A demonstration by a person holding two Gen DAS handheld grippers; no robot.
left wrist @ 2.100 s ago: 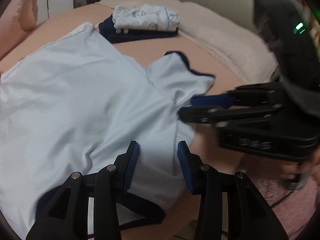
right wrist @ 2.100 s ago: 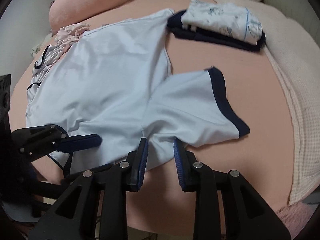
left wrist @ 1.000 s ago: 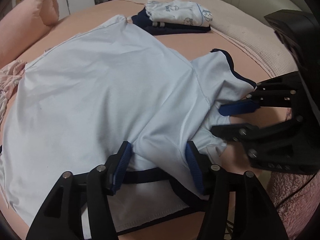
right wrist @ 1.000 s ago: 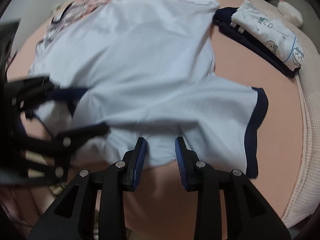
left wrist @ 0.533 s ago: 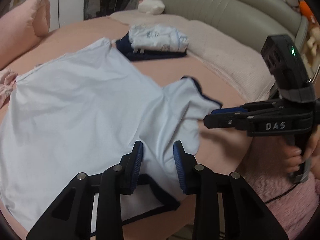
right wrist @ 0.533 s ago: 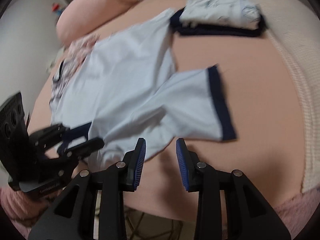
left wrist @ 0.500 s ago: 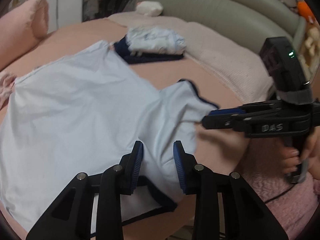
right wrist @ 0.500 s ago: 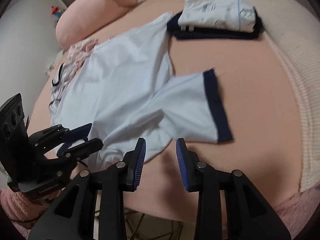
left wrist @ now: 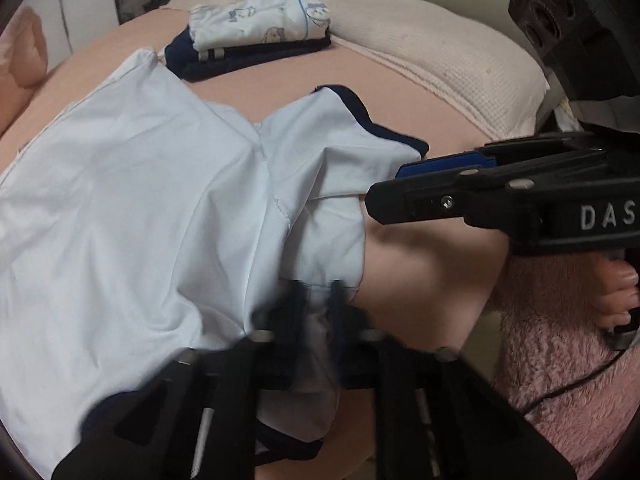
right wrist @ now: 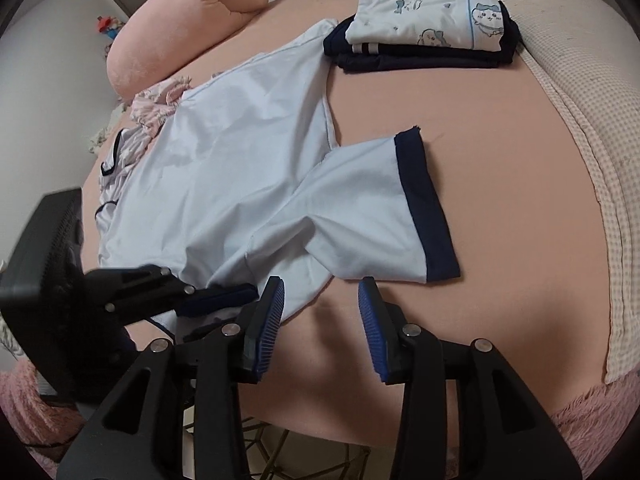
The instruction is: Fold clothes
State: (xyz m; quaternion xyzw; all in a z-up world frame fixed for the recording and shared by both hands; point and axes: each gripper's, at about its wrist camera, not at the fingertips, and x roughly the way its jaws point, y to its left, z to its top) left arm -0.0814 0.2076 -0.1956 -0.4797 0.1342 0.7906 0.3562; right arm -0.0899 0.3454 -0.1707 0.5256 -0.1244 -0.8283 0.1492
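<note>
Pale blue shirt (right wrist: 248,168) with navy sleeve cuff (right wrist: 426,204); peach bed sheet (right wrist: 500,160); folded cartoon-print white top (right wrist: 428,20) on navy clothes (right wrist: 420,60); pink pillow (right wrist: 184,20).

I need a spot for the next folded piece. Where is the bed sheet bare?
The pink sheet lies bare between the shirt sleeve, the folded stack and the waffle blanket, and along the near edge by the right gripper. The left is crowded: the light blue shirt, a pink garment and the left gripper.
</note>
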